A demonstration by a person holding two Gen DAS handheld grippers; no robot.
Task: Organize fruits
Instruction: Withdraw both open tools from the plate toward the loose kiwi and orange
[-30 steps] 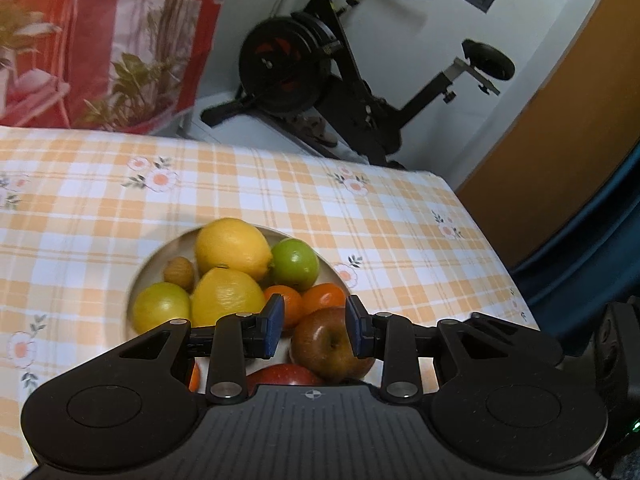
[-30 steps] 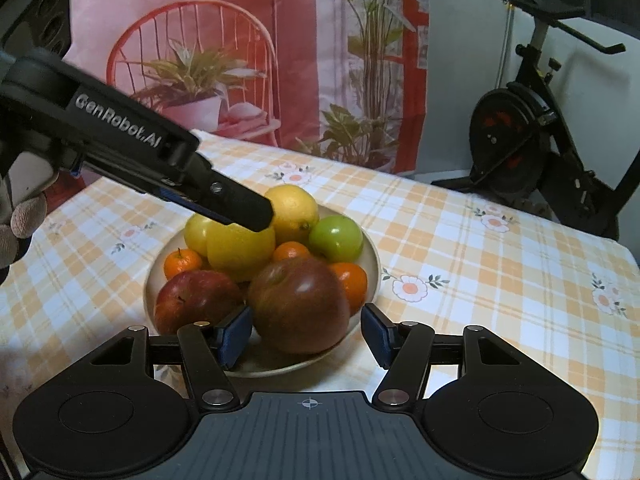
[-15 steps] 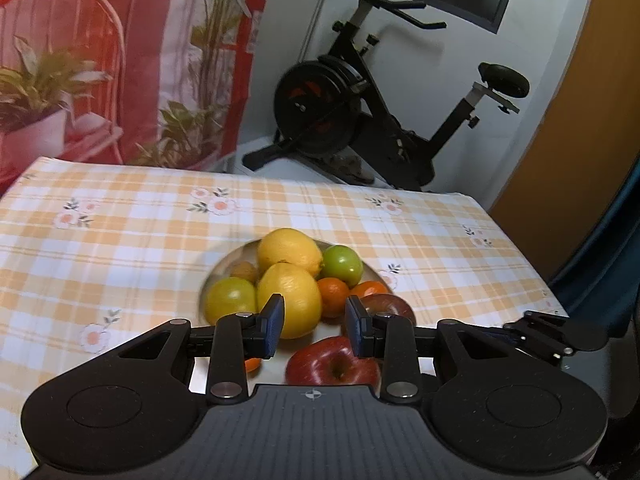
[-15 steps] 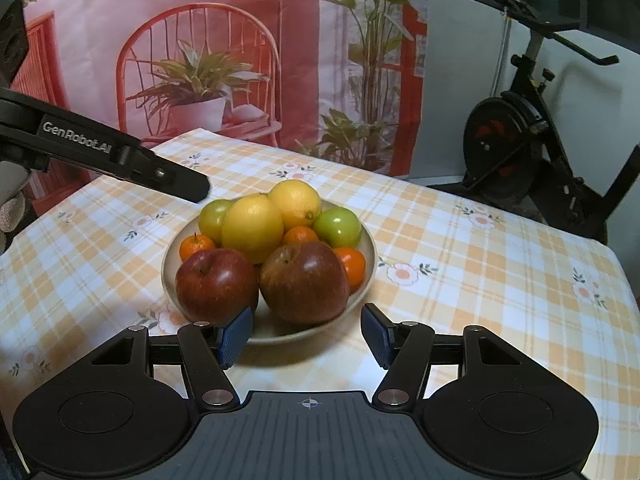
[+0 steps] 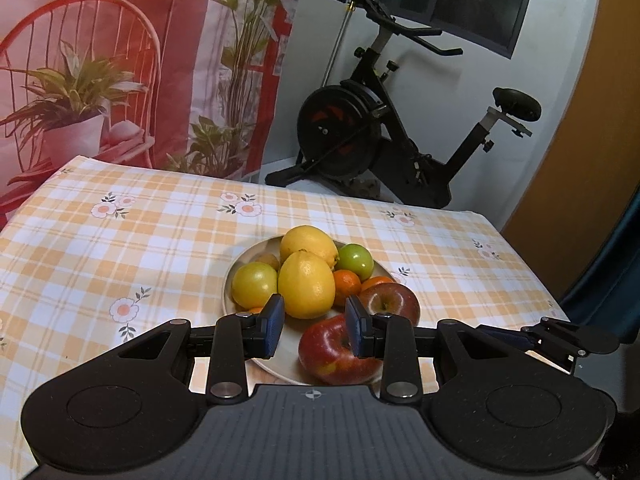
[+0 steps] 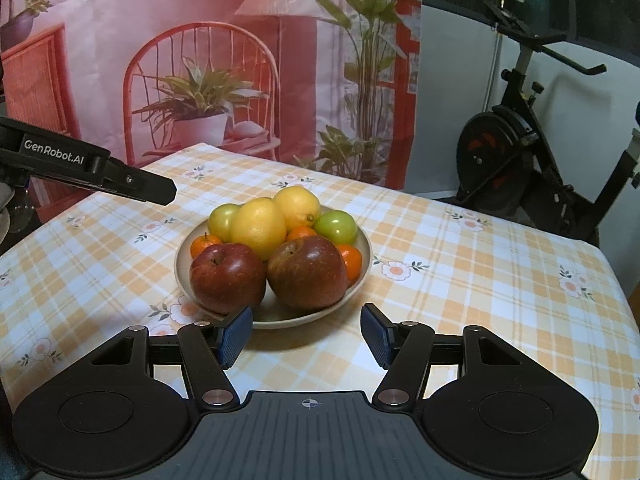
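Observation:
A beige plate [image 6: 366,258] on the checked tablecloth holds two red apples [image 6: 228,276] [image 6: 307,272], two lemons [image 6: 258,227], green fruits [image 6: 336,227] and small oranges [image 6: 202,245]. The same plate [image 5: 228,284] shows in the left wrist view with an apple [image 5: 332,350], a lemon [image 5: 306,284] and a small brown fruit [image 5: 268,259]. My left gripper [image 5: 315,330] is open and empty, above the plate's near side. My right gripper [image 6: 307,339] is open and empty, short of the plate's near rim. The left gripper's body [image 6: 92,170] shows at the left of the right wrist view.
An exercise bike [image 5: 384,136] stands on the floor beyond the table's far edge. A pink printed backdrop [image 6: 200,60] hangs behind the table. The right gripper's tip [image 5: 560,340] shows at the table's right edge [image 5: 532,272]. The checked cloth [image 6: 480,280] surrounds the plate.
Both grippers have pulled back and up from the plate, so the fruit looks smaller and farther. The left gripper has drawn away from over the fruit. Both stay open and empty.

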